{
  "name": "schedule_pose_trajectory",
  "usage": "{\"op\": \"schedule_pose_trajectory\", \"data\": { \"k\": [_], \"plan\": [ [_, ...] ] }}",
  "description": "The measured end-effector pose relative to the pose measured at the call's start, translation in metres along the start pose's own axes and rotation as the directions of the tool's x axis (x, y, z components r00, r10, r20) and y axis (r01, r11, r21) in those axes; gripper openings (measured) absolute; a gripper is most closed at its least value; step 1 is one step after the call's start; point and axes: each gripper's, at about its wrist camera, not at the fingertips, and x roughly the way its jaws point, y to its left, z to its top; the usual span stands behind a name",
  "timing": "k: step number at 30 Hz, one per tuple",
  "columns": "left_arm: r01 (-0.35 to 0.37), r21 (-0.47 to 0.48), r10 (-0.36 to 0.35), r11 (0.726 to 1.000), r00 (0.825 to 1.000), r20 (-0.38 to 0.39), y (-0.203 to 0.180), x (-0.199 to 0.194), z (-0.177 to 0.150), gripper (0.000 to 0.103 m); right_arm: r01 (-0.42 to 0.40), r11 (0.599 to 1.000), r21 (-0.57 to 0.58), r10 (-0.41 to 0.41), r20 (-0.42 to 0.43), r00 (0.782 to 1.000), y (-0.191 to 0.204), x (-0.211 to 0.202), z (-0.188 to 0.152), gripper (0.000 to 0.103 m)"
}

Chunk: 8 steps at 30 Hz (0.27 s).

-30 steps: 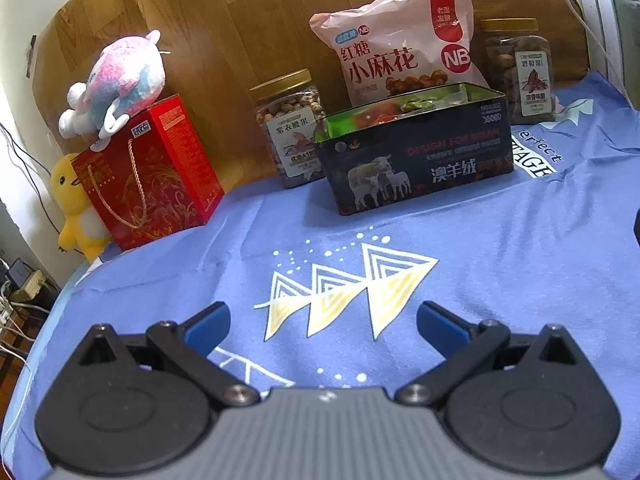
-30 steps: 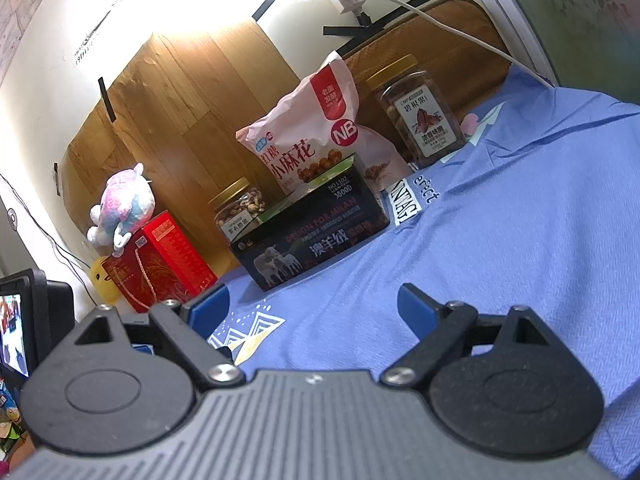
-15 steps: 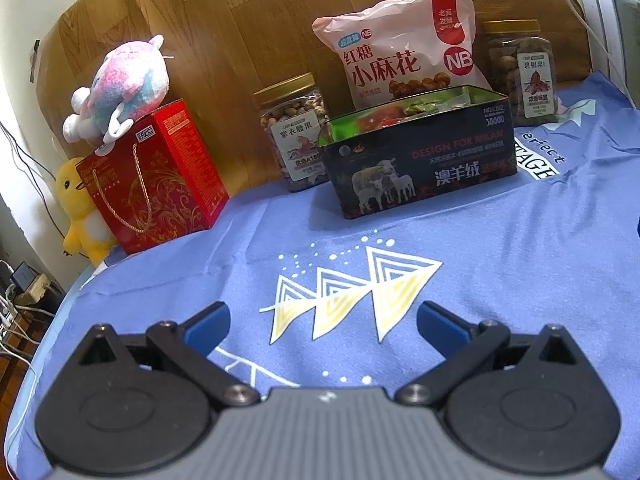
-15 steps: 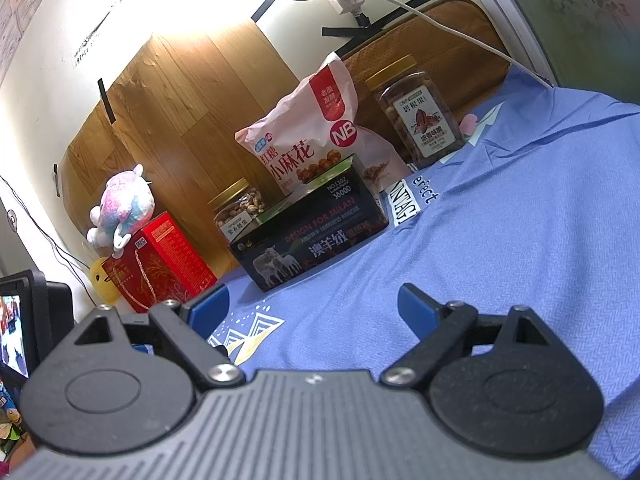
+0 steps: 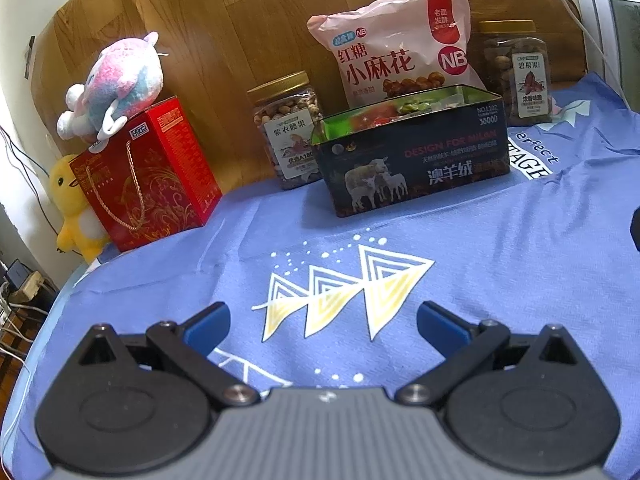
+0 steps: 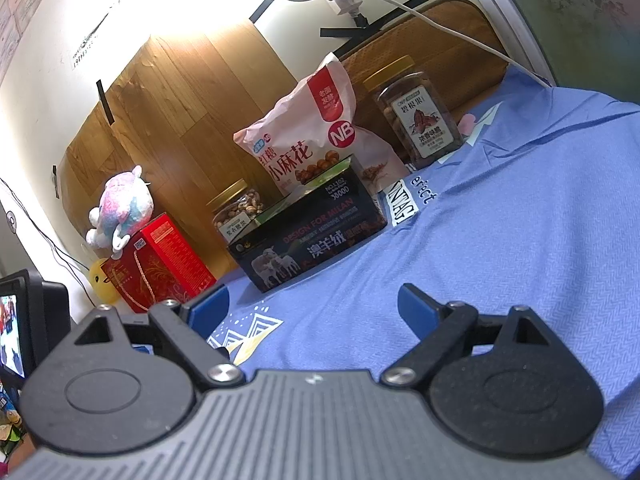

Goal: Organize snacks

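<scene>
A dark open tin (image 5: 416, 164) with sheep printed on it stands on the blue cloth and holds wrapped snacks (image 5: 404, 108). Behind it leans a pink snack bag (image 5: 400, 48). A nut jar (image 5: 290, 132) stands to its left and a second jar (image 5: 518, 72) to its right. My left gripper (image 5: 324, 326) is open and empty, hovering over the cloth well short of the tin. My right gripper (image 6: 312, 306) is open and empty too, further right; the tin (image 6: 308, 236), bag (image 6: 316, 132) and both jars (image 6: 420, 116) (image 6: 236, 212) show in its view.
A red gift box (image 5: 148, 176) with a pink plush toy (image 5: 116, 84) on top stands at the left, a yellow plush duck (image 5: 74, 208) beside it. A wooden board (image 5: 200, 40) backs the snacks. The blue cloth (image 5: 480, 264) ends at the left edge, with cables below.
The left gripper has shifted slightly, so the tin and snacks sit a little lower and nearer in its view. The right gripper has barely moved. Both stay open.
</scene>
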Motion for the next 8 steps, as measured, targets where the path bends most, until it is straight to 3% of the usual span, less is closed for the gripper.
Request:
{"op": "schedule_pose_trajectory", "data": {
  "k": [8],
  "plan": [
    [0.043, 0.007, -0.043, 0.999, 0.999, 0.016, -0.0007, -0.0036, 0.0003, 0.103, 0.004, 1.0, -0.002, -0.004, 0.005, 1.0, -0.0001, -0.0001, -0.0002, 0.093]
  ]
}}
